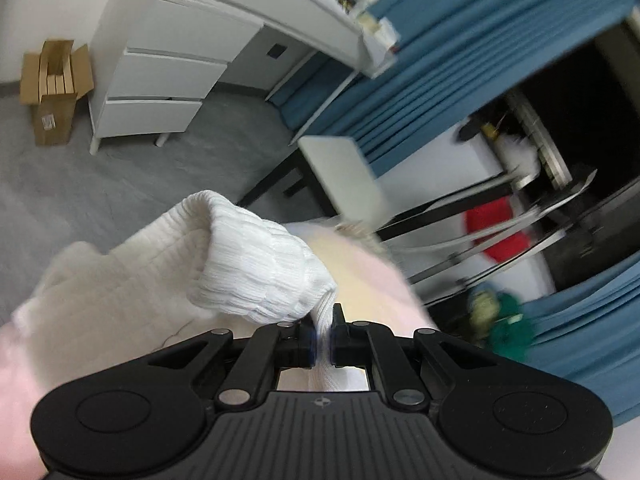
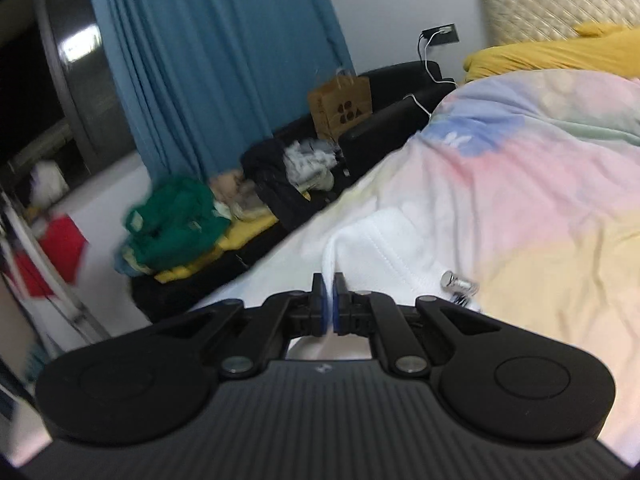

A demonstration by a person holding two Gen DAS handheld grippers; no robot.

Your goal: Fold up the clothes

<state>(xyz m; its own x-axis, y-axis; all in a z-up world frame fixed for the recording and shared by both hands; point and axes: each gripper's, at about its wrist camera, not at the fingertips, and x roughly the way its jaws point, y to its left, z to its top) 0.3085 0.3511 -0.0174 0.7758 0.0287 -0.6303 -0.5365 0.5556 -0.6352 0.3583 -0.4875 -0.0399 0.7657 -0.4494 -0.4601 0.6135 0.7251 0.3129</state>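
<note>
Two hand-held grippers were both clenched on the same garment — a white ribbed-knit sweater (image 1: 256,256) in the left wrist view, whose smoother stitched panel (image 2: 384,240) showed in the right. The left hand-held gripper (image 1: 323,334) pinched a narrow tuck of white fabric between its closed fingers, with the thick ribbed cuff or hem bunched just beyond the tips and lifted off the bedding. The right hand-held gripper (image 2: 329,306) held a thin edge of the same white cloth, its fingers pressed almost together on it.

Most of the sweater lay on the pastel tie-dye duvet (image 2: 540,184) of the bed, rumpled rather than flat; a small silver metal drawstring tip (image 2: 456,282) rested on it just beside the right gripper. No crisp fold line was visible in either view, and the shape of the whole garment could not be made out, so the fold looked to be at an early or middle stage: edges gripped and raised, nothing yet laid over and smoothed.

More work probably remained beyond this piece — a heap of green and yellow clothes (image 2: 176,220) sat on the black sofa (image 2: 384,132) beside the blue pleated curtain (image 2: 208,64), unfolded. Both views were blurred, so finer detail of the grip was uncertain.
</note>
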